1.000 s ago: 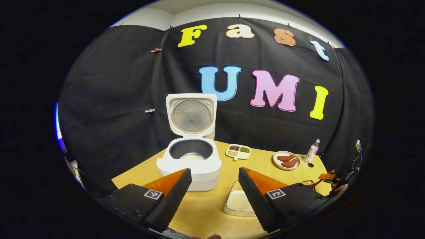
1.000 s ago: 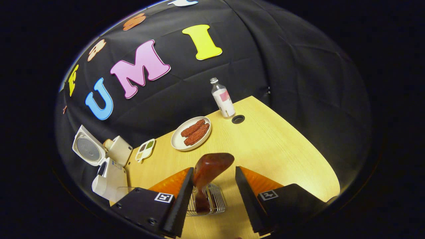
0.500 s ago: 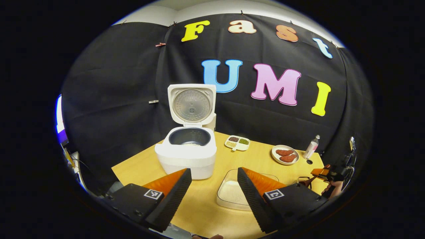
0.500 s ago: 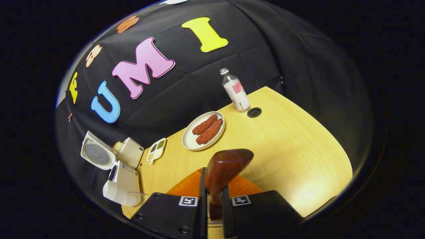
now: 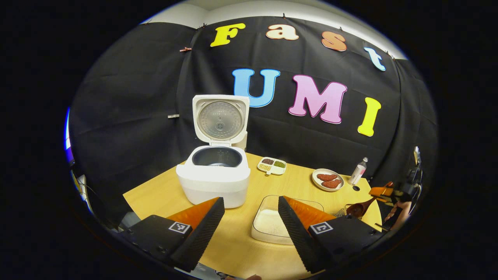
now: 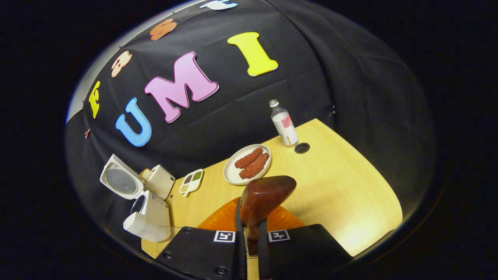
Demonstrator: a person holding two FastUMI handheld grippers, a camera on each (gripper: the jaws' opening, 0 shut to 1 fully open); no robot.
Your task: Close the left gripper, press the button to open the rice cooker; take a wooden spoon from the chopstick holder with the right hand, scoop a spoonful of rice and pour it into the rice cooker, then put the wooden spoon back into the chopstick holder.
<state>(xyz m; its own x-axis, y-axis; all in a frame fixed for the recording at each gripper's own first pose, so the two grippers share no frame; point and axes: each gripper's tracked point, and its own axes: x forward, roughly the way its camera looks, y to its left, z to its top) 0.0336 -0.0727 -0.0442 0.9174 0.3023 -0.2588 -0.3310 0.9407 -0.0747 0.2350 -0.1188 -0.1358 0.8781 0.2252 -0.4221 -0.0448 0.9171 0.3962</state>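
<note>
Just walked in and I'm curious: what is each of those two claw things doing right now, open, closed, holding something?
Left gripper: open, holding nothing.
Right gripper: closed on the wooden spoon, gripping its handle.

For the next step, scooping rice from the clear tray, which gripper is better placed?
Right. The right gripper is shut on the wooden spoon; the left gripper is open and holds nothing, above the rice tray.

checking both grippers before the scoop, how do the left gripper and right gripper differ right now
The left gripper is open with nothing between its fingers; the right gripper is shut on the wooden spoon. The left gripper faces the open rice cooker and the clear rice container; the right gripper faces the plate and bottle. Both hover above the wooden table.
</note>
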